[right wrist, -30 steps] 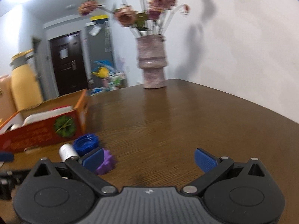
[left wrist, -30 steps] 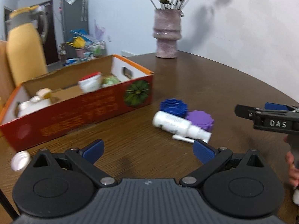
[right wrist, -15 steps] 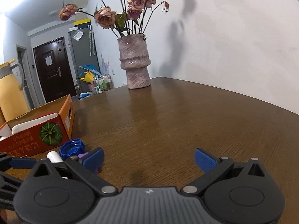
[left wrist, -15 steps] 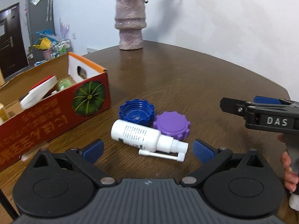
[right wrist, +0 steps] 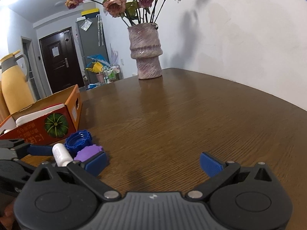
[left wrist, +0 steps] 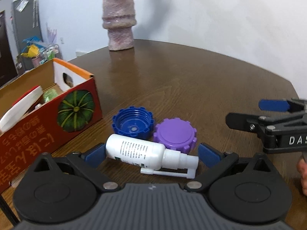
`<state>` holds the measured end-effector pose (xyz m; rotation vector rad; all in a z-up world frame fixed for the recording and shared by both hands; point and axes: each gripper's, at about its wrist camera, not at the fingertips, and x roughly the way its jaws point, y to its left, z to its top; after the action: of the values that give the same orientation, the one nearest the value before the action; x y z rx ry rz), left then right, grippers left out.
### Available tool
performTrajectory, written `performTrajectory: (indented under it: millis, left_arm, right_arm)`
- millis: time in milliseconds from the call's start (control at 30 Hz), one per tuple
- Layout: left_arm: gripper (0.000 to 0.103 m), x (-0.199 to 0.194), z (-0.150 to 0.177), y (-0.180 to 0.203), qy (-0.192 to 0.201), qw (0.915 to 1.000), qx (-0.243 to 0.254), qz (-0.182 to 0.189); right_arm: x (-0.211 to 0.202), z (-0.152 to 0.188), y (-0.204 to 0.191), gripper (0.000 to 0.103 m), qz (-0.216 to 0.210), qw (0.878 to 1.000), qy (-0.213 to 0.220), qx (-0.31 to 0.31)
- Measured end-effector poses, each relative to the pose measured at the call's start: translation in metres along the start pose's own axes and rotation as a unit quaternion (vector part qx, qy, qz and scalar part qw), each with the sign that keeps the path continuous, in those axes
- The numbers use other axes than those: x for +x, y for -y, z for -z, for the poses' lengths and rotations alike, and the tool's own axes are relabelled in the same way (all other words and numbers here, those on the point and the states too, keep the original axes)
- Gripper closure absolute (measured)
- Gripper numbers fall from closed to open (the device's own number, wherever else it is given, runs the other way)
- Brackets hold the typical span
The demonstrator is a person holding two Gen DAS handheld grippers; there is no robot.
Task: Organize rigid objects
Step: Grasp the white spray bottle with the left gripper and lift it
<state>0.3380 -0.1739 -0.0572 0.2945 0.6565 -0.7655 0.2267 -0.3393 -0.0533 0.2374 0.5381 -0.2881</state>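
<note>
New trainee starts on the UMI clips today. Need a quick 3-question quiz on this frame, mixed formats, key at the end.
1. True or false: the left gripper has its fingers open on either side of the white spray bottle.
2. Multiple choice: how does the blue cap lie on the table? A) open side up B) flat top up C) on its edge
3. Fill in: the purple cap lies flat top up, between the blue cap and the ______ gripper.

Key: 1 true; 2 A; 3 right. Extra note: the right gripper is open with nothing between its fingers, and the red carton already holds several items.
</note>
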Motion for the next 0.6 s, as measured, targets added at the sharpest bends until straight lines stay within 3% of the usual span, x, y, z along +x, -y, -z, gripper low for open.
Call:
performTrajectory:
  millis: [367, 600]
  left_arm:
    - [0.004, 0.002, 0.006, 0.014, 0.015, 0.9978, 0.062, -0.019]
    - [0.004, -0.012, 0.011, 0.008, 0.029, 0.9977, 0.038, -0.047]
  right_arm:
    - [0.002, 0.0, 0.0, 0.0, -0.01, 1.0, -0.004, 0.002]
    - [0.001, 0.001, -0.003, 0.0, -0.017, 1.0, -0.003, -0.006]
